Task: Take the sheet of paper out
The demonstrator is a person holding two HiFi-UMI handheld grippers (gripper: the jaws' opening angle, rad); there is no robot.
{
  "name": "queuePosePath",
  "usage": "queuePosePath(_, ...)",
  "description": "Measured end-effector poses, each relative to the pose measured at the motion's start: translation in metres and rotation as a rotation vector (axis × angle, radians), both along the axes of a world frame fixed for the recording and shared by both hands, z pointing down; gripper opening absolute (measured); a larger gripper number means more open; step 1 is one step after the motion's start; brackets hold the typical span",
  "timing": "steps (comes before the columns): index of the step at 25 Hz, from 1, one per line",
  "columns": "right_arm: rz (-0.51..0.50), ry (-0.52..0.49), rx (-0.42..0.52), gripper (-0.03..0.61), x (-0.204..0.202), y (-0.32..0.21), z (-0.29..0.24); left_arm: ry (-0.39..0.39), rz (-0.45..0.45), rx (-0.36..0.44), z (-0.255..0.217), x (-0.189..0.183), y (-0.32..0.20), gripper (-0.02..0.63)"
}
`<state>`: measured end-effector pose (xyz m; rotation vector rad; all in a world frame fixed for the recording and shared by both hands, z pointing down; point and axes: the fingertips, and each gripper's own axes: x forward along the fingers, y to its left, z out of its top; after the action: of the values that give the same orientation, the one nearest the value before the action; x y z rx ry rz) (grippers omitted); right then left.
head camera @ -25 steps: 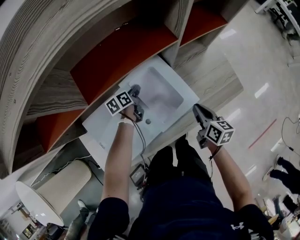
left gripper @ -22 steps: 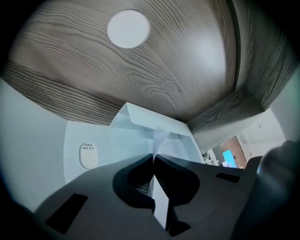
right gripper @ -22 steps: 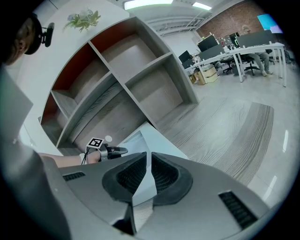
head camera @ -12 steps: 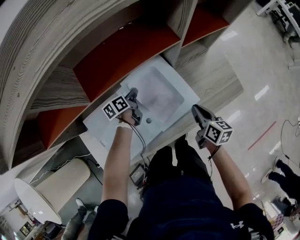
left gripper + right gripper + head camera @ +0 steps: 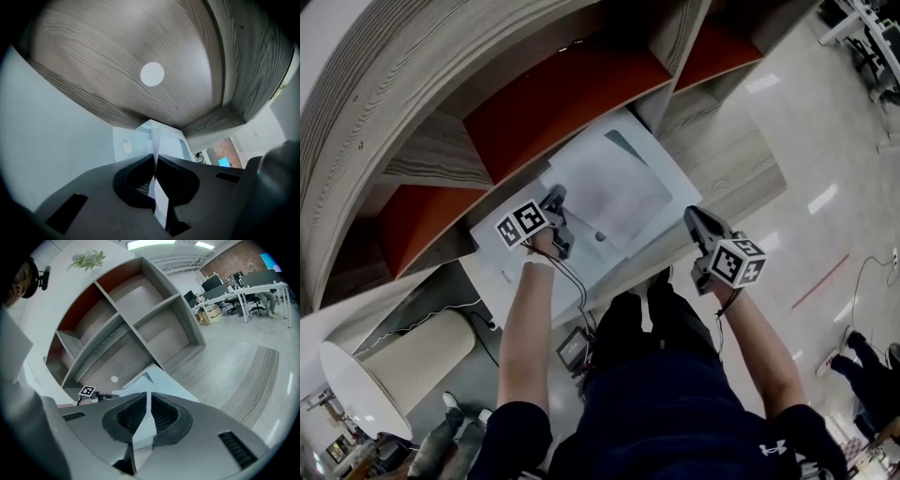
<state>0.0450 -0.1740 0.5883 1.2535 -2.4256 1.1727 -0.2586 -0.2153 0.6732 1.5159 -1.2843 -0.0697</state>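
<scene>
A white sheet of paper point(image 5: 614, 192) lies lifted over the top of a white printer point(image 5: 502, 253) that stands in front of the shelves. My left gripper point(image 5: 555, 196) is shut on the sheet's near left edge. In the left gripper view the sheet point(image 5: 155, 140) runs edge-on between the closed jaws of that gripper point(image 5: 154, 161). My right gripper point(image 5: 690, 215) hangs off the printer's right corner, apart from the paper. In its own view the right gripper point(image 5: 149, 397) has its jaws together with nothing between them.
A curved wooden shelf unit point(image 5: 412, 112) with red back panels rises behind the printer. A wood-grain ledge point(image 5: 731, 159) runs to the right. A pale cylinder with a white round top point(image 5: 403, 361) stands at lower left. Cables point(image 5: 577, 281) hang below the printer.
The left gripper's jaws have closed on the sheet's edge and drawn it left and toward me. The sheet now sits skewed and raised over the printer. The right gripper has stayed put.
</scene>
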Motion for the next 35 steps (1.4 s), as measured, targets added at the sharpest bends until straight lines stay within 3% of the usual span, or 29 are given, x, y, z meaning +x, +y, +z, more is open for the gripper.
queuePosePath(20, -0.011, -0.027, 0.042, 0.015, 0.000, 0.033, -0.024, -0.066, -0.142, 0.052, -0.048, -0.063, 0.090, 0.014)
queuePosePath(30, -0.031, -0.043, 0.104, 0.015, -0.006, 0.043, -0.055, -0.162, -0.128, 0.166, -0.107, -0.064, 0.115, 0.014)
queuePosePath(35, -0.044, -0.050, 0.151, 0.015, -0.009, 0.049, -0.078, -0.288, -0.048, 0.241, -0.147, -0.046, 0.126, 0.014)
